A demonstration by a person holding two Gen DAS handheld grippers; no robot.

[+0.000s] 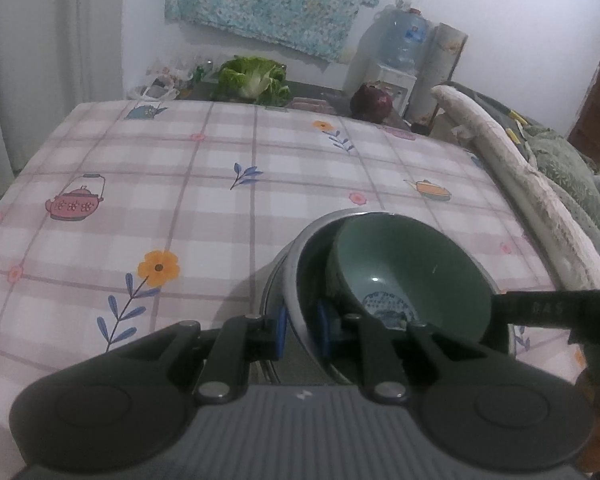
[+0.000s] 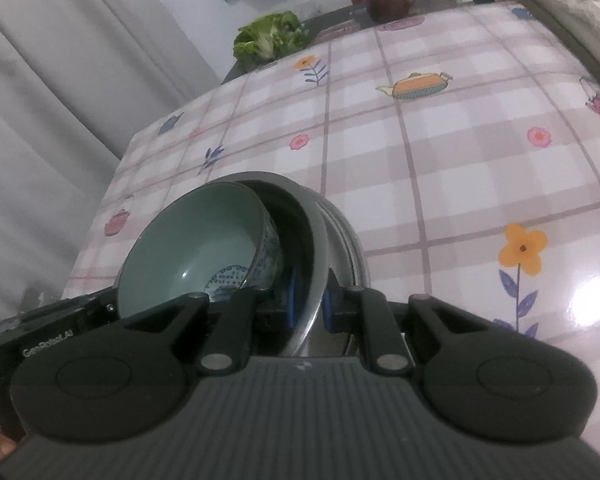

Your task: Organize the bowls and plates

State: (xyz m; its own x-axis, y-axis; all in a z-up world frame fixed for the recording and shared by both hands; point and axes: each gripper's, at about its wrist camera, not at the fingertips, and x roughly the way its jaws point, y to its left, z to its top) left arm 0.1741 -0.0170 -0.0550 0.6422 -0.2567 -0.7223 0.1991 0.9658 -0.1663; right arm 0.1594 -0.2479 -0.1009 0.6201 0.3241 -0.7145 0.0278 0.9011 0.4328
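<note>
Low in both wrist views, a stack of dishes hangs between my two grippers: a green bowl (image 1: pixel 404 276) nested in a grey metal bowl (image 1: pixel 304 280), with what looks like a metal plate (image 2: pixel 352 256) beneath. Left gripper (image 1: pixel 302 330) has its jaws clenched on the grey rim at the bottom centre of its frame; right gripper (image 2: pixel 310 306) has its jaws clamped on the same rim from the opposite side. The green bowl sits tilted and loose, leaning toward the left of the right wrist frame. I judge the step is carrying the stack down to the checked tabletop (image 1: pixel 204 184). To do it well: keep both hands level and matched, lower slowly, let the base seat flat before releasing either grip, or the green bowl may slide out.
</note>
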